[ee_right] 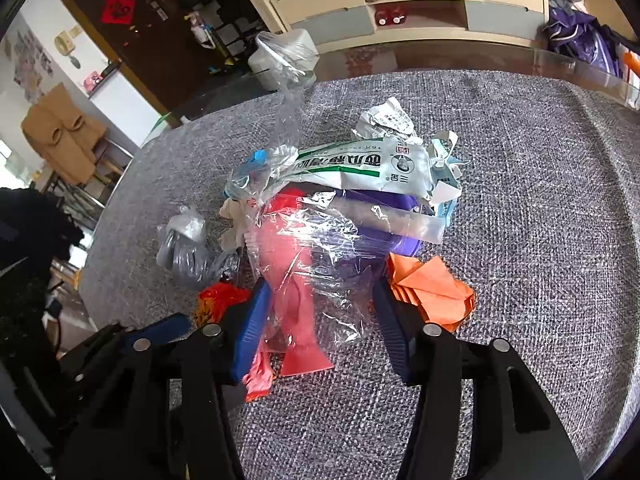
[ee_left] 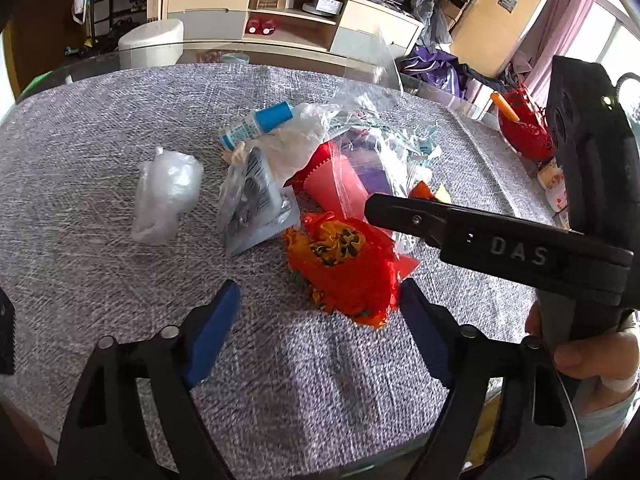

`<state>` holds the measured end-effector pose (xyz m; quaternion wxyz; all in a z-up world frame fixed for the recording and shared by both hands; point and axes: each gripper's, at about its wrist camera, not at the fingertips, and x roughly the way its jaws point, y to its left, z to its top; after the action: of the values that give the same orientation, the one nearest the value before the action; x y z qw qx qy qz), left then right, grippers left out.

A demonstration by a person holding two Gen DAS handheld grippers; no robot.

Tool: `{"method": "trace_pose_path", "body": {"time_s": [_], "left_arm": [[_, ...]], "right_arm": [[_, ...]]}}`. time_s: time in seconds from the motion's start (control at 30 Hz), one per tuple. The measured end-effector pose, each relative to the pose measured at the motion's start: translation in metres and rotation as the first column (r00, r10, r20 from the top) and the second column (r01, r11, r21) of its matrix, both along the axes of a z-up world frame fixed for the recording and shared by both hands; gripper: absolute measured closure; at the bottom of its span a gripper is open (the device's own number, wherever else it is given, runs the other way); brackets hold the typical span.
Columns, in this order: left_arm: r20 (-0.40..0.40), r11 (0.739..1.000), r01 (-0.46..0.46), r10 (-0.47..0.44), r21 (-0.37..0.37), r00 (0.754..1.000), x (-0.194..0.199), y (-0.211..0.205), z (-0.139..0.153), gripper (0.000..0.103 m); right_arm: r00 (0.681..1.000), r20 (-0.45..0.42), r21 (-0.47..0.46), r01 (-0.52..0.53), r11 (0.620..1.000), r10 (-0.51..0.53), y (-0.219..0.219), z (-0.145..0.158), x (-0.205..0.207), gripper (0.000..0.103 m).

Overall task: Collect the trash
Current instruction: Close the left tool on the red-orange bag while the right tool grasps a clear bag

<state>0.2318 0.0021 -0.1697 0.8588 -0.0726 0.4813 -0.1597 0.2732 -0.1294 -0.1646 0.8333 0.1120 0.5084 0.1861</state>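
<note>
A heap of trash lies on the grey cloth: a crumpled red-orange wrapper (ee_left: 344, 264), a clear plastic bag (ee_left: 360, 148) over a pink piece (ee_right: 288, 264), a white-green packet (ee_right: 360, 166), an orange paper (ee_right: 432, 288), a grey foil pack (ee_left: 256, 200), a white plastic wad (ee_left: 166, 196) and a blue-capped bottle (ee_left: 256, 124). My left gripper (ee_left: 320, 320) is open, just short of the red-orange wrapper. My right gripper (ee_right: 320, 324) is open with its blue fingers either side of the clear bag and pink piece. It shows from the side in the left wrist view (ee_left: 480, 240).
The round table (ee_right: 540, 200) is covered by the grey woven cloth, with a glass rim at the far edge. A red mesh bag (ee_left: 524, 124) sits at the right edge. A cabinet (ee_left: 288, 20), a white stool (ee_left: 152, 40) and clothes stand beyond.
</note>
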Motion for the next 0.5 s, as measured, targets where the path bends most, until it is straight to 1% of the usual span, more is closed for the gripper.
{"method": "trace_pose_path", "body": {"time_s": [0.07,0.1,0.13,0.17,0.2,0.27,0.33,0.5], "left_arm": [[0.005,1.0,0.008,-0.008,-0.012,1.0,0.002,-0.001,0.0,0.035],[0.005,1.0,0.018,-0.018,-0.021,1.0,0.003,-0.002,0.0,0.04],[0.006,0.999,0.028,-0.028,-0.031,1.0,0.004,-0.003,0.0,0.048],[0.009,0.998,0.043,-0.043,-0.048,0.999,0.005,-0.005,0.0,0.053],[0.009,0.998,0.045,-0.045,-0.046,0.999,0.005,-0.007,-0.001,0.055],[0.014,0.998,0.044,-0.044,-0.038,0.999,0.009,-0.008,-0.002,0.056],[0.011,0.998,0.036,-0.035,-0.053,0.999,0.01,-0.007,-0.003,0.057],[0.02,0.998,0.03,-0.029,-0.055,0.999,0.003,-0.007,-0.002,0.06]], "right_arm": [[1.0,-0.006,0.013,-0.003,1.0,0.003,-0.003,0.0,0.0,0.056],[1.0,-0.007,0.015,-0.004,1.0,0.004,-0.004,0.0,-0.001,0.057],[1.0,-0.005,0.013,-0.005,1.0,0.005,-0.004,0.0,-0.001,0.059],[1.0,-0.005,0.014,-0.006,1.0,0.006,-0.005,0.0,-0.002,0.063],[1.0,-0.005,0.021,-0.008,1.0,0.008,-0.005,0.001,-0.003,0.065],[1.0,0.009,0.023,-0.008,1.0,0.007,-0.005,0.005,-0.006,0.068],[1.0,0.021,0.022,-0.007,1.0,0.006,-0.006,0.01,-0.01,0.069],[0.998,0.057,0.027,0.004,1.0,-0.005,-0.014,0.025,-0.018,0.071]]}}
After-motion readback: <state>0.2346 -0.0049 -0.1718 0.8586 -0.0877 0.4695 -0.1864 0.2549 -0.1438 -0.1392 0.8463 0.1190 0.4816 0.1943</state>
